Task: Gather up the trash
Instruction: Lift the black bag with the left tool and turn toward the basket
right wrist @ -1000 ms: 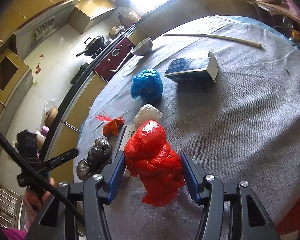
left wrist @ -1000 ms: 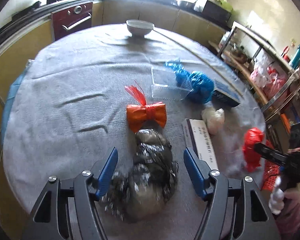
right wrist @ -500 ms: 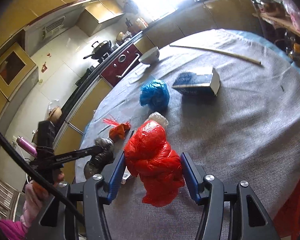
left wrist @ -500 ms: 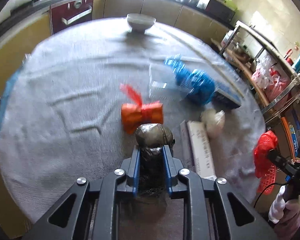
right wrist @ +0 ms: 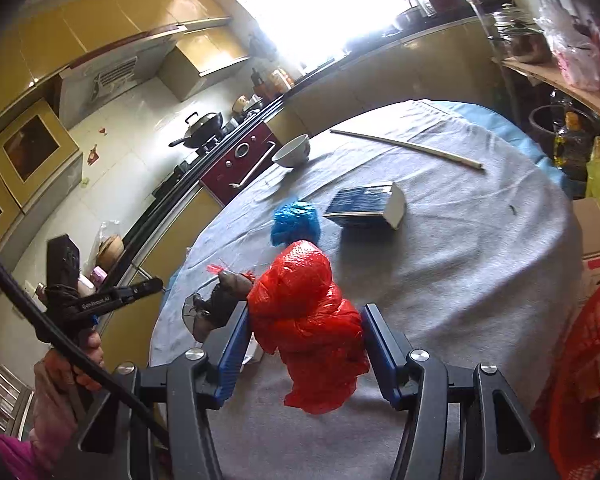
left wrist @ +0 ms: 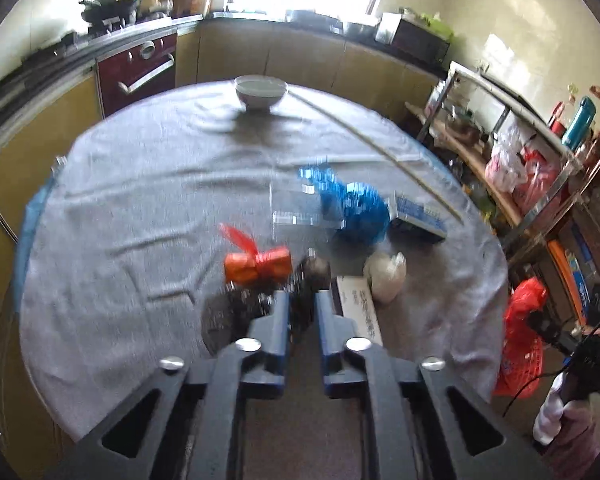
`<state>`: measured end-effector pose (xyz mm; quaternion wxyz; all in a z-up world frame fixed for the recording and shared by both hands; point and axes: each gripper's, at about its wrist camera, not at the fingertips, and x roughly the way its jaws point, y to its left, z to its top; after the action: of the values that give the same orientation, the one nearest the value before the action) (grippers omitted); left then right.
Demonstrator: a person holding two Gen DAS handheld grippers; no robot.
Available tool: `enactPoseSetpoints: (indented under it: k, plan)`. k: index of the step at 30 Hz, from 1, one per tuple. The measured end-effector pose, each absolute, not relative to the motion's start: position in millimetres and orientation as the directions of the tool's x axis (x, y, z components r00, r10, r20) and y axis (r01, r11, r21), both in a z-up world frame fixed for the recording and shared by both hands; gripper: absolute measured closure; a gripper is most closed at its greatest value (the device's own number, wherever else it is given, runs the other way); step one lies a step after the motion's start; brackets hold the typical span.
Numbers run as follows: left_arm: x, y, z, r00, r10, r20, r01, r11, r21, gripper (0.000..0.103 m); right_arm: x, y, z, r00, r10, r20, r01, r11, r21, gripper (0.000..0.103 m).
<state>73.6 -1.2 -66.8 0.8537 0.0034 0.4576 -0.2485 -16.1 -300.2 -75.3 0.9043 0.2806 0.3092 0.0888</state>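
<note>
Left wrist: claw (left wrist: pixel 302 304) pinches black bag (left wrist: pixel 315 270).

Red bag (right wrist: pixel 306 320) & dark bag (left wrist: pixel 314 276) in jaws

Grey tablecloth (left wrist: pixel 140 200), orange bag (left wrist: pixel 258 266), blue bag (left wrist: pixel 360 208), red bag (right wrist: pixel 306 320), white bowl (left wrist: pixel 261 91).

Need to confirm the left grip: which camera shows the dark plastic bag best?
Left wrist view: the dark plastic bag sits pinched in the left gripper, though blurred. Right wrist view shows it side-on, partly behind the red bag.
</note>
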Motion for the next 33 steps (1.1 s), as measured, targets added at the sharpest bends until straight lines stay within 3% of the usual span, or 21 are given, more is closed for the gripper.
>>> enactPoseSetpoints:
  k: [1, 3, 7, 12, 18, 33]
  plan:
    - [72.2, -3.0, -71.6, 0.454, -0.409, -0.792, 0.429, 0.879, -0.208, 0.06, -19.1, -304.2, -76.7, 0.794, 0.329, -0.511, 0.021, 0.825, 0.565, 0.044]
    - [72.2, -7.3, -83.7, 0.448, -0.385, -0.807, 0.433, 0.883, -0.181, 0.05, -22.4, -309.8, -78.7, 0.796, 0.323, -0.512, 0.034, 0.82, 0.571, 0.044]
    - [85.6, -17.9, -107.7, 0.43, -0.36, -0.828, 0.44, 0.884, -0.156, 0.049, -25.6, -319.1, -82.8, 0.797, 0.317, -0.515, 0.053, 0.811, 0.582, 0.044]
    - [100.3, -32.0, -135.0, 0.414, -0.284, -0.865, 0.442, 0.893, -0.082, 0.049, -26.8, -324.1, -85.0, 0.797, 0.313, -0.516, 0.063, 0.808, 0.586, 0.044]
    - [101.1, -20.7, -139.6, 0.412, -0.31, -0.857, 0.393, 0.909, -0.139, 0.069, -28.2, -328.9, -85.1, 0.802, 0.298, -0.517, 0.077, 0.807, 0.585, 0.044]
    - [30.6, -62.7, -50.1, 0.533, -0.455, -0.714, 0.532, 0.836, -0.136, 0.07, -63.7, -361.2, -71.3, 0.848, 0.211, -0.486, 0.131, 0.806, 0.577, 0.044]
